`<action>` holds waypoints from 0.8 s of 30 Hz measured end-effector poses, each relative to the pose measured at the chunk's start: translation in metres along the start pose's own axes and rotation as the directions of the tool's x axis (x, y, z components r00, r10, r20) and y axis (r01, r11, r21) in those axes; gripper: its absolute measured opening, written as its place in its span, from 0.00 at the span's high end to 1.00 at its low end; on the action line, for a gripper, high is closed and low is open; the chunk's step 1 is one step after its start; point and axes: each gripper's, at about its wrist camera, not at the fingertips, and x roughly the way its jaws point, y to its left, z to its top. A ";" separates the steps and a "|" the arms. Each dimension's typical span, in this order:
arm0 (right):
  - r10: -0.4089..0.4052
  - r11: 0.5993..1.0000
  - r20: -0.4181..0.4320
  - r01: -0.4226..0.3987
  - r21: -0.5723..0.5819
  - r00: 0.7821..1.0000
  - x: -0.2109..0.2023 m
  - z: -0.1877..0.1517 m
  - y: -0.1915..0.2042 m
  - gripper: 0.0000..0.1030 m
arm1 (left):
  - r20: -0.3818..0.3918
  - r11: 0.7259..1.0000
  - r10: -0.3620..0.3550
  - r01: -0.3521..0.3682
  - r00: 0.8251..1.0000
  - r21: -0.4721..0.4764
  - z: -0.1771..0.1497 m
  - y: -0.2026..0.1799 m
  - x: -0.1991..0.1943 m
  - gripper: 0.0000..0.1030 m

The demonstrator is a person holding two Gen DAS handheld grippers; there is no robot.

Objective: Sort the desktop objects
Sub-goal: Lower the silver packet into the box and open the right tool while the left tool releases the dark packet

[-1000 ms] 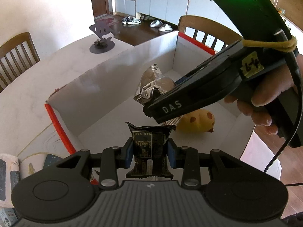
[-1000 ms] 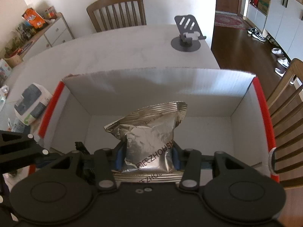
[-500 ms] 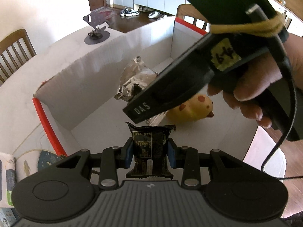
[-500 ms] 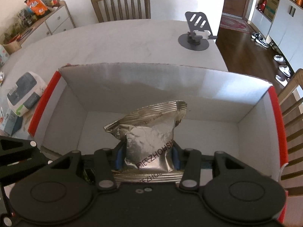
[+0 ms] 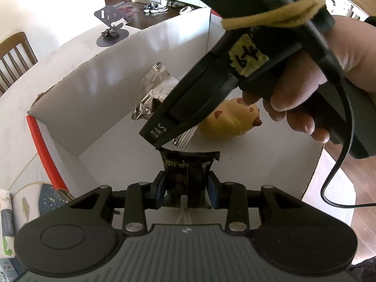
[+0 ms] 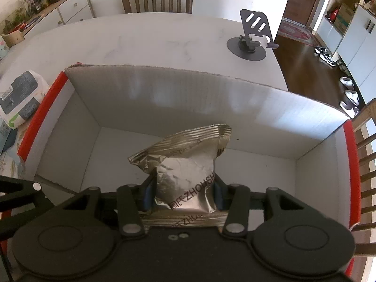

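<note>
Right gripper (image 6: 183,195) body hides yellow toy's (image 5: 231,123) left side. Both angled steeply down over white box (image 6: 188,98). Right clamps silver pouch (image 6: 185,176); left gripper (image 5: 185,185) clamps dark packet (image 5: 185,174).

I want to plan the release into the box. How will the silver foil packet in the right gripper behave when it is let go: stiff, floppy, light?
The silver foil packet looks puffy and creased, so probably light and crushable. Its crimped top flops sideways, so it likely falls flat in the cardboard box. The smooth foil may slip between the right gripper pads.
</note>
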 end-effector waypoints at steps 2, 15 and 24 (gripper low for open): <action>0.003 1.000 -0.005 -0.003 0.001 1.000 0.002 0.001 0.000 0.51 | 0.002 1.000 -0.004 0.004 1.000 0.000 -0.001 0.000 -0.001 0.65; 0.043 0.999 0.008 -0.043 0.010 0.999 -0.007 -0.004 -0.001 0.40 | 0.073 0.998 -0.021 0.025 0.997 -0.056 -0.005 0.001 -0.021 0.28; 0.086 0.996 0.056 -0.087 0.025 0.995 -0.039 -0.012 -0.004 0.40 | 0.125 0.997 -0.030 0.038 0.992 -0.060 -0.008 -0.003 -0.039 0.27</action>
